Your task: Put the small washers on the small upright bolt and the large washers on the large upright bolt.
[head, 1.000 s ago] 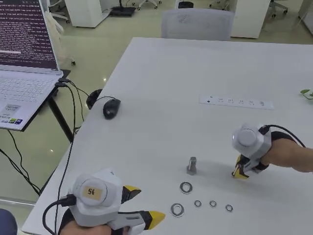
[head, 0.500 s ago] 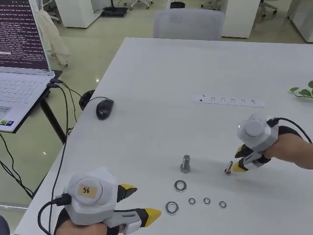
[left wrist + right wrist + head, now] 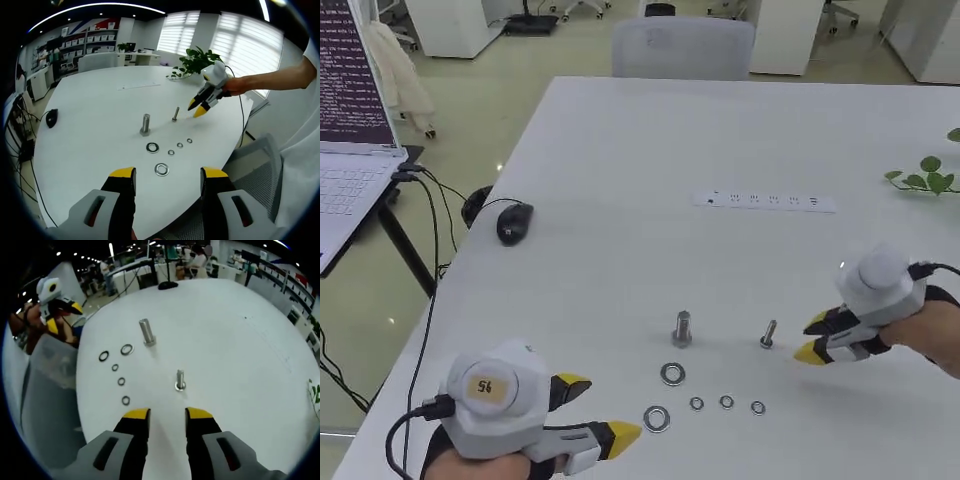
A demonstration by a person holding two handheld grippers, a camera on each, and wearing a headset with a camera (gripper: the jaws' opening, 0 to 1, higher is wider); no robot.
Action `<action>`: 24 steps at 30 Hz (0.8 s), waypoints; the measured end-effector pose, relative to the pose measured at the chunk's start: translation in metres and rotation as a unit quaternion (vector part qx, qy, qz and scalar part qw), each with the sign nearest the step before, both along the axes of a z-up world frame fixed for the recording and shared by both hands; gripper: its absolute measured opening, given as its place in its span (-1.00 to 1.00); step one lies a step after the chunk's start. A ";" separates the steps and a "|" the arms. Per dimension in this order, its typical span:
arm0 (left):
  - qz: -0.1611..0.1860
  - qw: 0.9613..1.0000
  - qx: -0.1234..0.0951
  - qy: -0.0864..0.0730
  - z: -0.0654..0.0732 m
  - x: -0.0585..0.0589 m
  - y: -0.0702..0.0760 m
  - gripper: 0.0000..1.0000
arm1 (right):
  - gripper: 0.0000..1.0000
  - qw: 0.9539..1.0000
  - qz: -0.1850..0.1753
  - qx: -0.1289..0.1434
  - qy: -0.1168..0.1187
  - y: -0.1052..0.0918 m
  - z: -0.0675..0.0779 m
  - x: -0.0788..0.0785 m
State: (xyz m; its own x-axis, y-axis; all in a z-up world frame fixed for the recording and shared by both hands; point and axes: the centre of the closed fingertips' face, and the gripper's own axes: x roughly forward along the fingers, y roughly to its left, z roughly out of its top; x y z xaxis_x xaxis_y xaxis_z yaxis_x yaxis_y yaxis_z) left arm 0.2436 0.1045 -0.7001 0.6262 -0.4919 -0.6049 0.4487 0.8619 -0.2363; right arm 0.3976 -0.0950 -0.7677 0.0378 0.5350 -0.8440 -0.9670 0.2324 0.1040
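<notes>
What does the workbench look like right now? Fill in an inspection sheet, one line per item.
Surface: white table, flat.
Job's things: large bolt and small bolt upright, no washers on either; two large washers and three small washers flat on the table near them.
Clutter: mouse, power strip.
Grippers: left gripper open, at the table's near edge; right gripper open, beside the small bolt, apart from it.
Cables: mouse cable; gripper cable on the left gripper.
Surroundings: laptop on a side stand, chair, plant.
</notes>
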 end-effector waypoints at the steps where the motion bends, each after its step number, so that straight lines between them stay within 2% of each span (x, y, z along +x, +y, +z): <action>1: -0.001 1.000 0.000 0.000 0.000 0.000 -0.001 0.02 | -0.42 1.000 0.000 -0.002 0.006 -0.001 -0.006 -0.006; 4: -0.002 1.000 0.000 0.000 0.000 -0.001 -0.001 0.02 | -0.43 1.000 0.002 -0.008 0.017 -0.001 -0.019 -0.021; 5: -0.002 1.000 0.000 0.000 0.000 -0.001 -0.002 0.02 | -0.43 1.000 0.003 -0.009 0.018 -0.003 -0.027 -0.020; 6: -0.002 1.000 0.000 0.000 0.001 -0.001 -0.002 0.02 | -0.43 1.000 0.005 -0.010 0.021 -0.002 -0.031 -0.025; 9: -0.002 1.000 0.000 -0.001 0.001 -0.002 -0.002 0.02 | -0.45 1.000 0.010 -0.003 0.025 0.006 -0.038 -0.037; 15: -0.003 1.000 0.002 -0.001 0.002 -0.002 -0.003 0.02 | -0.48 0.999 0.032 0.004 0.014 0.023 -0.044 -0.051; 24: -0.005 1.000 0.002 -0.001 0.002 -0.002 -0.005 0.02 | -0.56 0.997 0.070 -0.006 -0.008 0.041 -0.047 -0.056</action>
